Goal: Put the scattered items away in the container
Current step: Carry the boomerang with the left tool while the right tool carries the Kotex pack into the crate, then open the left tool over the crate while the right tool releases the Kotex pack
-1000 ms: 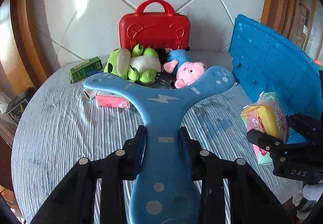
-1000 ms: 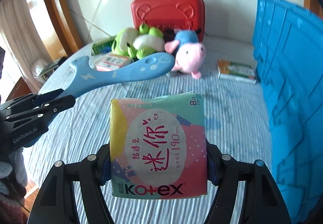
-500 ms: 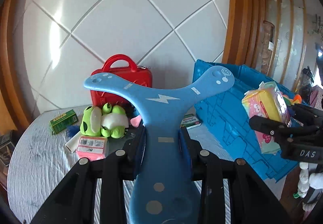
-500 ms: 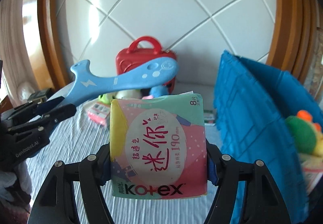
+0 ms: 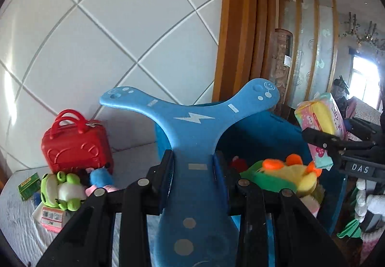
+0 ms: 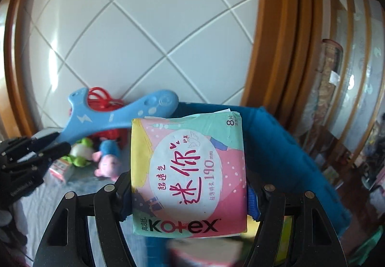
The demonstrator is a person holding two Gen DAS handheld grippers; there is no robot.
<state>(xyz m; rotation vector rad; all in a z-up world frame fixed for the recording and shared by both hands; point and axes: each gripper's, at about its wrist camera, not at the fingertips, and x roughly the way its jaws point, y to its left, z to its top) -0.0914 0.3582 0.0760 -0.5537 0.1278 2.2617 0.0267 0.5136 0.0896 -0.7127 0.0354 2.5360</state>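
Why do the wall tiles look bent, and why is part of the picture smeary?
Left wrist view: the fisheye lens bows the tile lines, and a window glares at right. Right wrist view: the Kotex pack is sharp, but the pink pig toy and the bottom edge are blurred.

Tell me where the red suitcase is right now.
The red suitcase sits at the left of the left wrist view, on the table against the tiled wall, just behind the green frog plush, outside the blue bin.
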